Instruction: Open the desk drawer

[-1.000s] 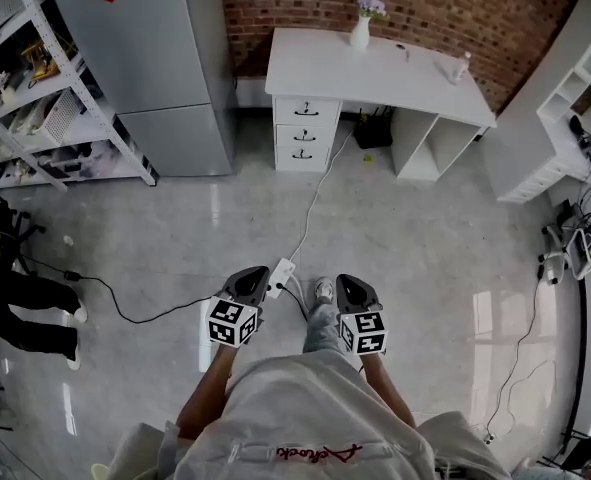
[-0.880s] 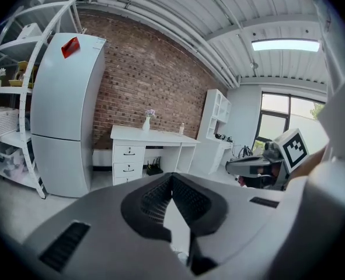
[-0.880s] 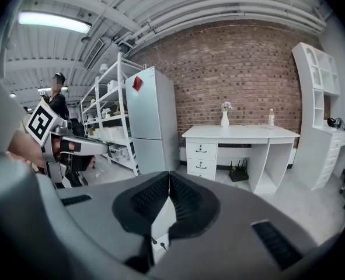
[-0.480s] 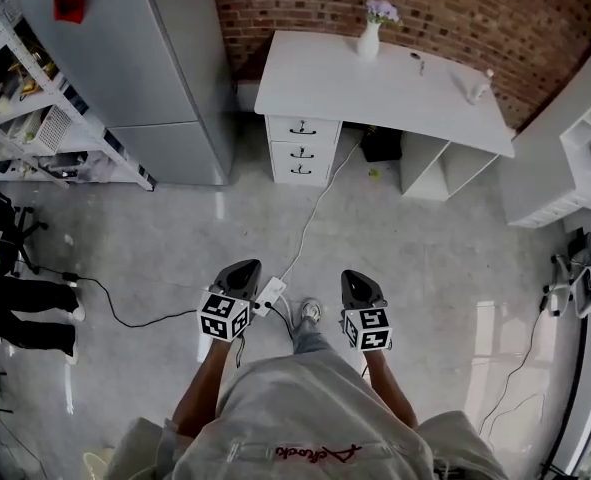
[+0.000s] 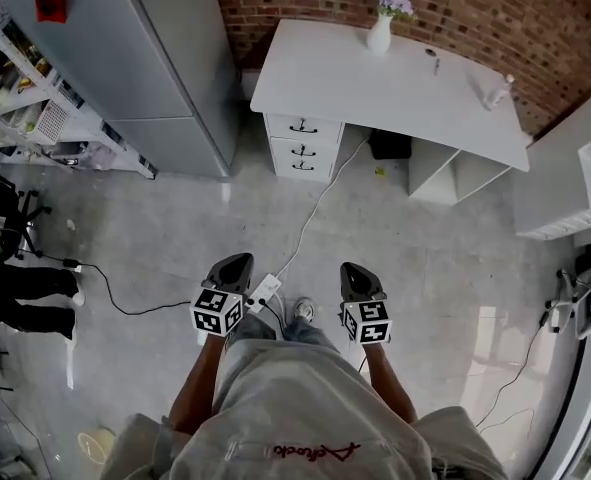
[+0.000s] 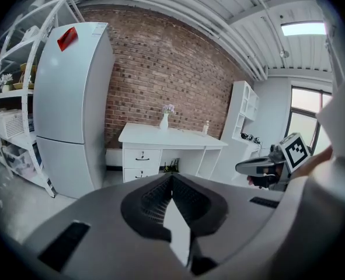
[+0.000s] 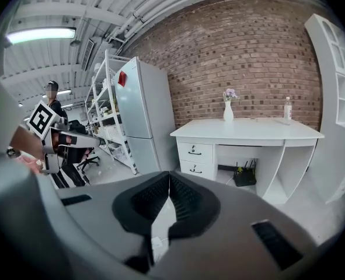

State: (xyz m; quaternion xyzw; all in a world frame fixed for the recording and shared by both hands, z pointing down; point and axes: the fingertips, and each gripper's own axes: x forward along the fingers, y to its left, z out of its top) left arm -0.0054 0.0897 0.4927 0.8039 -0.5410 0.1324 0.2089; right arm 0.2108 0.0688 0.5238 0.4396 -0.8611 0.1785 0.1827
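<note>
Currently we stand well back from the desk (image 5: 395, 83), which sits in the upper middle of the head view against a brick wall (image 5: 475, 8). Its three drawers (image 5: 300, 146) are stacked under the desk's left end. All are shut, and each has a small dark handle.

Both grippers hang in the lower middle of that frame, above the pale floor (image 5: 425, 268) and well apart from the drawers. Each points up the frame toward the desk. Our left gripper (image 5: 235, 261) is clenched: in its own view the two ribbed pads meet at the tip with nothing between them. Our right gripper (image 5: 354, 268) is likewise clenched on nothing, its pads pressed together in its own view.

Between the two grippers a white power strip (image 5: 264, 290) lies on the floor. Its cable (image 5: 315, 203) runs up the frame toward the opening beside the drawers.

On the desktop stand a white vase (image 5: 379, 36) with pale purple flowers and, toward the right end, a small bottle (image 5: 495, 92). A grey fridge (image 5: 145, 58) fills the upper left, just beside the desk, with a metal shelf rack (image 5: 35, 108) further left. A person's dark legs (image 5: 30, 286) show at the left edge.
</note>
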